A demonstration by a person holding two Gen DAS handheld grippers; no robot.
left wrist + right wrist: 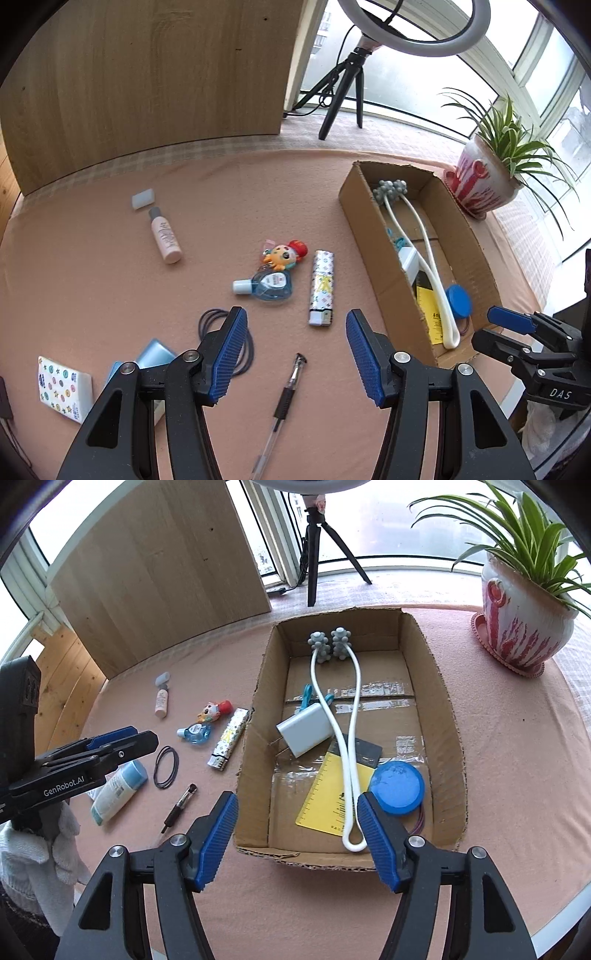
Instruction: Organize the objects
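A cardboard box stands on the pink table and holds a white massager, a white charger, a yellow card and a blue lid. My right gripper is open and empty above the box's near wall. My left gripper is open and empty above the table, over a pen. Ahead of it lie a patterned lighter, a blue bottle with a toy keychain, black hair bands and a pink bottle.
A potted plant stands right of the box. A wooden board leans at the back, with a ring light tripod beside it. A sticker pad and a light blue tube lie at the near left.
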